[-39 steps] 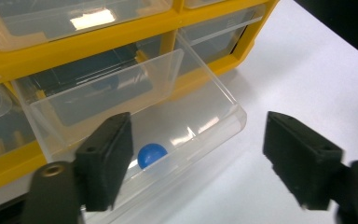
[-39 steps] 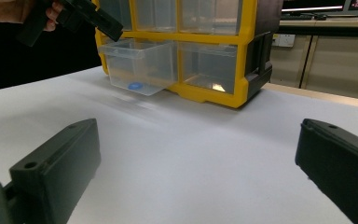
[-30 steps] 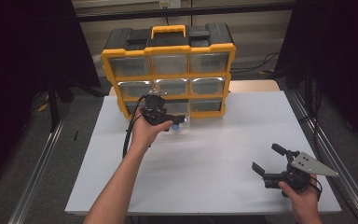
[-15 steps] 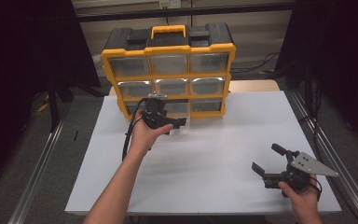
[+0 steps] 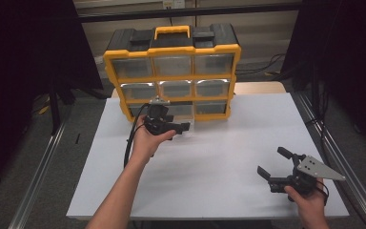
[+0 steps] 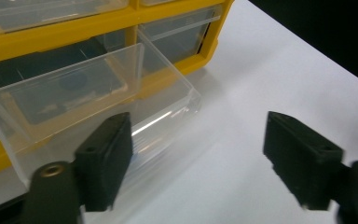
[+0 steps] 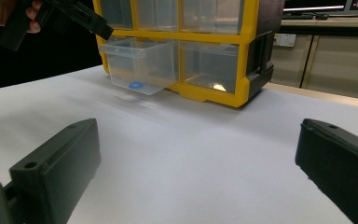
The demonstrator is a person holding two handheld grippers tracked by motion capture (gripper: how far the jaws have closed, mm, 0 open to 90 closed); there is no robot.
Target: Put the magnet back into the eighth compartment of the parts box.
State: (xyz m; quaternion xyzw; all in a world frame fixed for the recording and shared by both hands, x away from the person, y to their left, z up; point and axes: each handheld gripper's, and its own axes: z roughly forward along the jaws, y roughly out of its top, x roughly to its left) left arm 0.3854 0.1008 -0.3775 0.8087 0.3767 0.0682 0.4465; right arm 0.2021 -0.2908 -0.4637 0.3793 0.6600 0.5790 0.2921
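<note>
Where the white, matte table meets the yellow-framed organizer, the left gripper hovers at the bottom row, just in front of a clear plastic drawer that stands pulled partway out of the middle bay. That drawer is a thin-walled, glossy rectangular tray with rounded corners; through its wall a dark round shape shows in the left gripper view, and in the right gripper view a small blue disc lies on its floor, though I cannot tell what the piece is. The left gripper's blocky black jaws stand apart and have just been closing a little; one pad sits just beside the drawer's front corner, but whether it touches the plastic is hard to judge, and nothing is pinched between them. The organizer itself is a boxy case with a black top, a yellow carry handle and three rows of three translucent drawers. Farther right, well apart from the case, the right gripper rests low over bare tabletop near the front edge, its jaws spread wide around nothing, a grey three-cornered plate on its back.
</note>
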